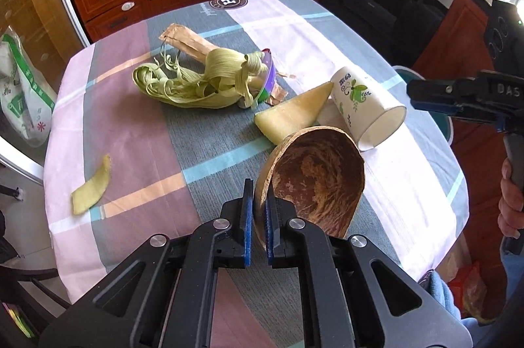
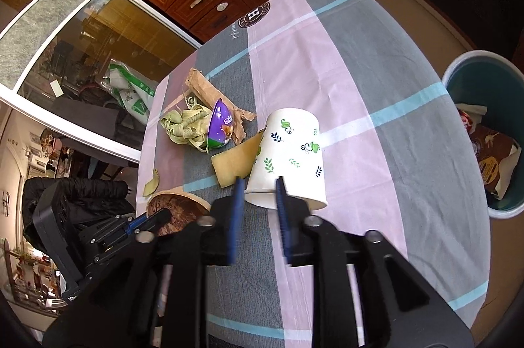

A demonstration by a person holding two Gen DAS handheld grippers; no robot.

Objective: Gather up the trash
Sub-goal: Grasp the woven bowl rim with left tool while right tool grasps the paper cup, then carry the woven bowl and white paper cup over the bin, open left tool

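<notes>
Far left of the left wrist view: a white plastic bag with green print point(image 1: 23, 92), off the table. On the checked pink, grey and blue tablecloth point(image 1: 137, 125), a small curled strip of yellow-green peel point(image 1: 93, 184) lying alone near the left edge. Further right, a heap of pale green husk ribbons point(image 1: 196, 82) resting against a crumpled brown paper bag point(image 1: 186, 43), with a purple plastic half-shell point(image 1: 269, 76) touching the heap's right end. Next, a pale yellow wedge of rind point(image 1: 291, 115), just beside a white paper cup with green leaf print point(image 1: 363, 105) lying on its side, mouth toward the camera. In front of the wedge, a brown half coconut shell point(image 1: 314, 177), tilted up, its rim pinched between the blue pads of the left gripper point(image 1: 260, 194), jaws narrow and clamped on it. At far right, the right gripper point(image 1: 429, 95) held by a hand point(image 1: 511, 203).

In the right wrist view, the right gripper point(image 2: 258, 187) about half open, jaws blurred, pads either side of the cup's rim point(image 2: 288, 158); contact not clear. Off the table's right edge, a teal round bin point(image 2: 484, 131) holding wrappers.
</notes>
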